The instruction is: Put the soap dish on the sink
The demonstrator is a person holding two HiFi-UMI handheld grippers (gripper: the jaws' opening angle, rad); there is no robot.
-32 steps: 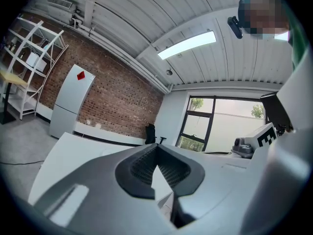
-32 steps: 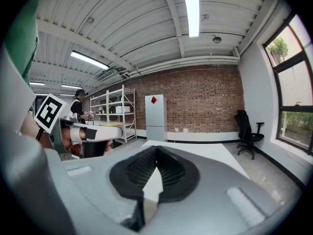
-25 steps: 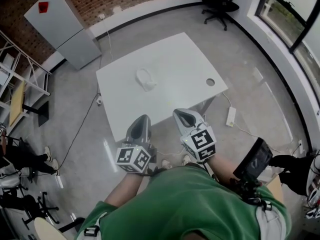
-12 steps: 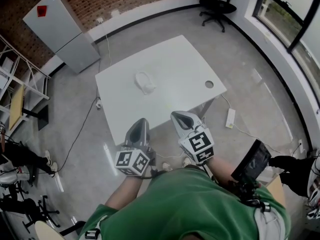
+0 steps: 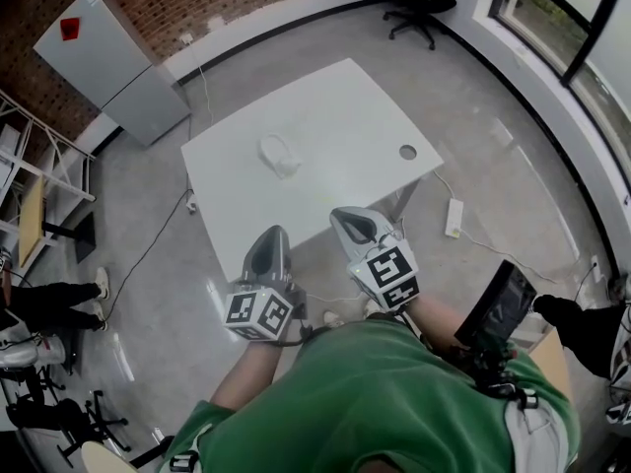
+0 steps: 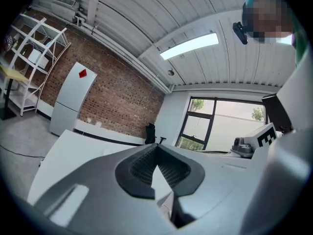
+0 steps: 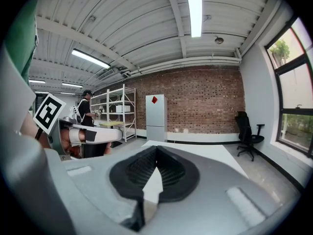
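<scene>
A small white soap dish point(image 5: 279, 155) lies on the white table point(image 5: 335, 136), toward its far left part. No sink shows in any view. My left gripper point(image 5: 271, 240) and right gripper point(image 5: 353, 222) hang side by side in front of the table's near edge, above the floor and well short of the dish. In the left gripper view the left gripper point(image 6: 156, 149) has its jaws together with nothing between them. The right gripper point(image 7: 155, 152) looks the same in its own view, pointing over the table toward the brick wall.
The table has a round cable hole point(image 5: 407, 152) near its right edge. A power strip point(image 5: 454, 218) and cables lie on the floor to the right. A grey cabinet point(image 5: 108, 62) stands by the brick wall, an office chair point(image 5: 419, 3) at the back right, and shelving point(image 5: 30, 175) to the left.
Only the head view has shifted a little, so the table sits slightly higher and further left in the picture. Both grippers stay put and shut.
</scene>
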